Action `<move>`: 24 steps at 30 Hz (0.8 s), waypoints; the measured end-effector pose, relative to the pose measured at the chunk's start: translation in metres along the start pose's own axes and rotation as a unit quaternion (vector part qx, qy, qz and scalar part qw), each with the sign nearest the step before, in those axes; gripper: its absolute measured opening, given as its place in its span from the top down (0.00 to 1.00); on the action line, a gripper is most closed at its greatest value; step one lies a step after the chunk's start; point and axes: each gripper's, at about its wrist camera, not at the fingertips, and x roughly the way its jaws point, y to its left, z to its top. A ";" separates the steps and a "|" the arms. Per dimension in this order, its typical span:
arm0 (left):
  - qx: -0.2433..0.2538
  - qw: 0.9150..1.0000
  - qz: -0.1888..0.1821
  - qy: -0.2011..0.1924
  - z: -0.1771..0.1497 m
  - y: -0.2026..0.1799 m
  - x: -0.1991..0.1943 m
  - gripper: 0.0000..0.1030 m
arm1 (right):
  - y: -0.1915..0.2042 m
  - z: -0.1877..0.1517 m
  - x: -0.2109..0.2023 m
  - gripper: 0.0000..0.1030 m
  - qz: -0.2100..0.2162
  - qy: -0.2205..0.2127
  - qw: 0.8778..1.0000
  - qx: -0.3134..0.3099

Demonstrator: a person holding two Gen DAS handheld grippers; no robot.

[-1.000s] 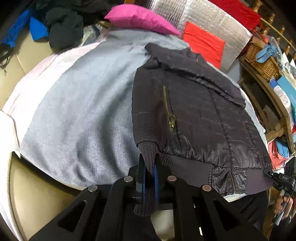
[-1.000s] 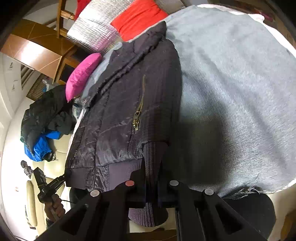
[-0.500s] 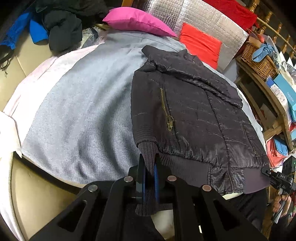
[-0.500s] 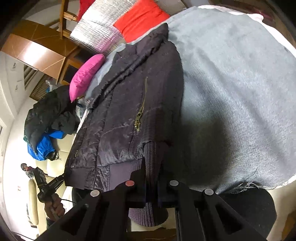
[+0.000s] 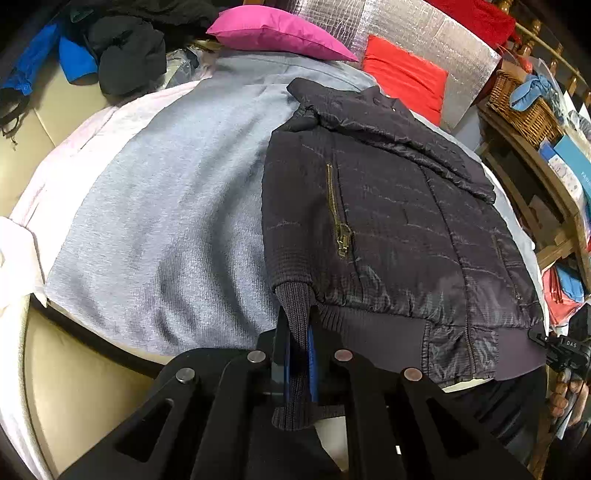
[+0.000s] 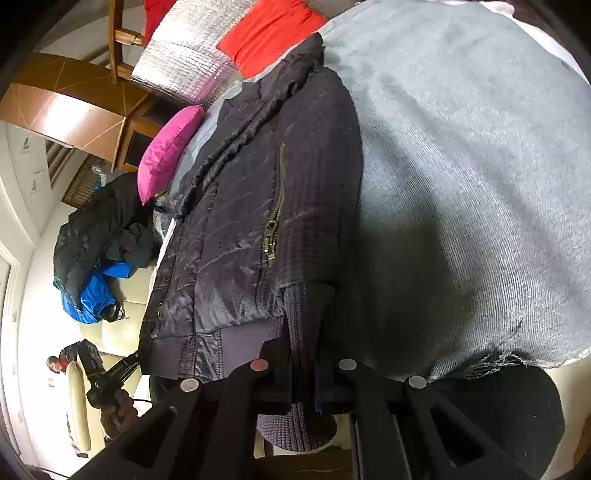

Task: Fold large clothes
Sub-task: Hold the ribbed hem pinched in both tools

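Left wrist view first: biggest thing here is the grey knit blanket (image 5: 159, 206) spread over the whole surface, running from the near edge out to the far end. On its right half lies the dark quilted jacket (image 5: 388, 221), flat, collar at the far end and ribbed hem at the near edge, with a brass zipper (image 5: 338, 218) running down the folded-in sleeve.

At the far end there's a silver insulated panel (image 5: 417, 44) leaning up, a pink pillow (image 5: 277, 31) in front of it on the left and a red cushion (image 5: 406, 79) on the right. Far left is a heap of black and blue clothes (image 5: 110, 55). Over on the right, a wicker basket (image 5: 524, 107) sits on a wooden shelf.

Now the small stuff. The left gripper (image 5: 297, 354) is clamped on a ribbed knit cuff (image 5: 295, 314) at the near edge, cuff end hanging down past the jaws toward the camera. Right wrist view shows the same kind of thing: the right gripper (image 6: 304, 369) is pinched down on a ribbed cuff (image 6: 301, 325) at the jacket's (image 6: 258, 203) near hem, with grey blanket (image 6: 472, 184) to the right. Each camera also catches the other gripper off at the hem's far corner, but it's too small there to make out the jaws.
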 end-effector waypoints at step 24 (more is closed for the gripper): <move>0.016 0.999 0.029 -0.007 -0.003 -0.010 -0.001 0.92 | 0.013 0.000 -0.001 0.92 -0.031 -0.004 0.999 -0.035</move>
